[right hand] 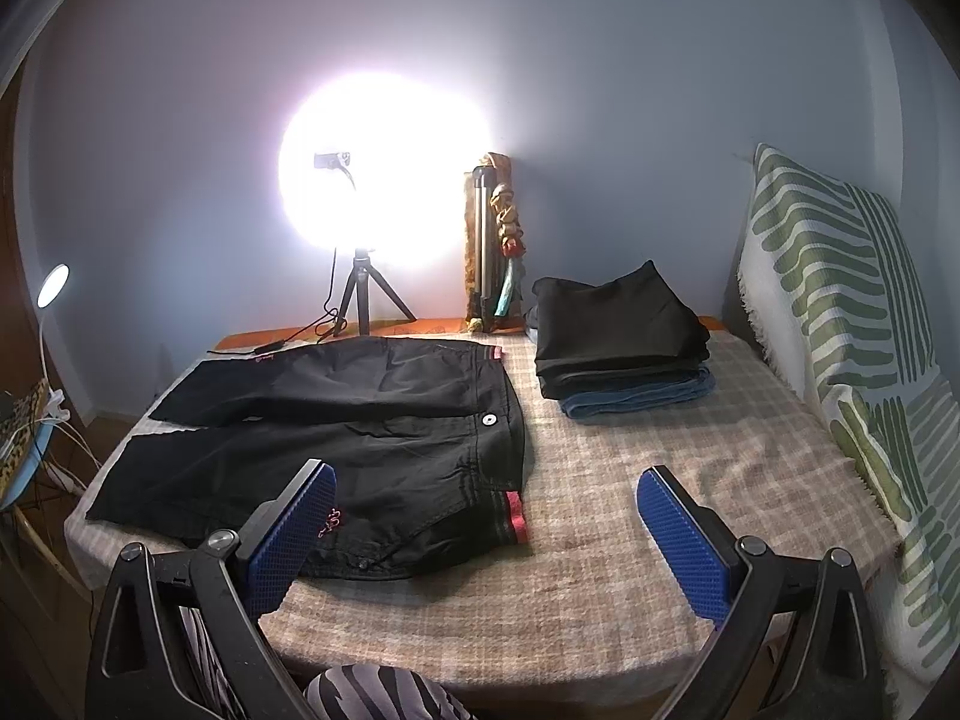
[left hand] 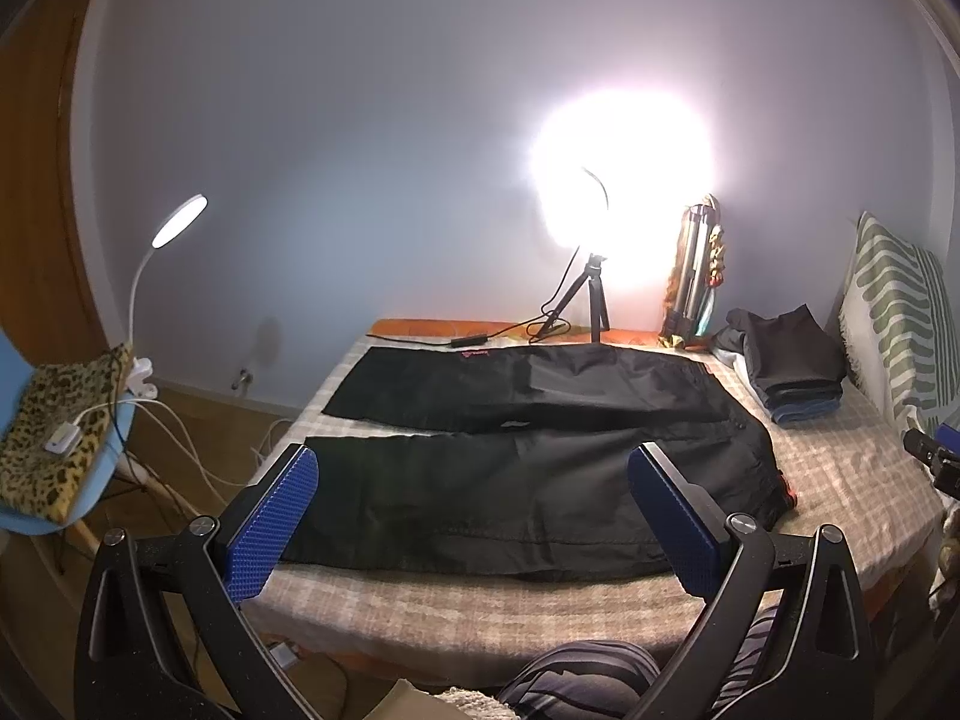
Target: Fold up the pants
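Note:
Black pants (left hand: 510, 456) lie spread flat on the checked bedcover, legs pointing left and waistband to the right. They also show in the right wrist view (right hand: 360, 438), with a white button and red waistband trim. My left gripper (left hand: 474, 480) is open and empty, held above the near leg at the bed's front edge. My right gripper (right hand: 486, 498) is open and empty, held above the waistband's near corner, its left finger over the hip.
A stack of folded clothes (right hand: 624, 348) sits at the back right of the bed (right hand: 600, 540). A bright ring light on a tripod (right hand: 360, 294) stands at the back. A striped pillow (right hand: 852, 330) leans at the right. A chair (left hand: 54, 420) with a desk lamp stands left.

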